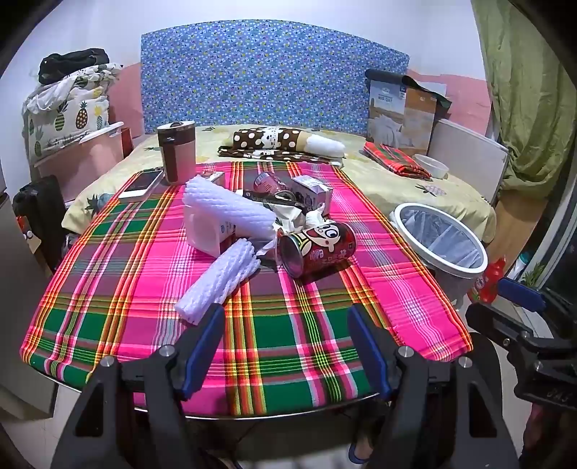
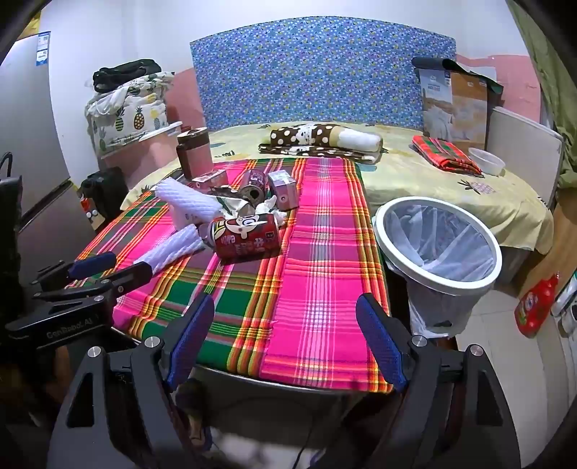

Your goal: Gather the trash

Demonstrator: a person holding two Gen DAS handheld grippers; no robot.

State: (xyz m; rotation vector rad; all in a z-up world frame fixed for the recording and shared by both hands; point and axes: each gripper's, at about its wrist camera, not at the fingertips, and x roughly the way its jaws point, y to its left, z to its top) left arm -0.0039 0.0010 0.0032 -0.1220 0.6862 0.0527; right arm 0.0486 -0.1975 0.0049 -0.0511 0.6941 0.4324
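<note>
Ahead of both tongs (image 1: pixel 285 328): trash (image 1: pixel 252 223).

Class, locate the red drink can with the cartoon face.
In both wrist views the red can lies on its side mid-table on the plaid cloth, just right of the white foam sleeve, left of the bin.

Ahead of me stands a bed (image 1: pixel 414 180) under a pale yellow pineapple sheet, its headboard (image 1: pixel 274 75) covered in blue dotted fabric — white wall (image 1: pixel 252 18) above, pink below. A green curtain (image 1: pixel 523 90) hangs at right. At left, a grey fridge (image 2: pixel 32 151) — beside it, piled bedding (image 2: pixel 126 104). The floor (image 2: pixel 487 360) is pale tile.
</note>
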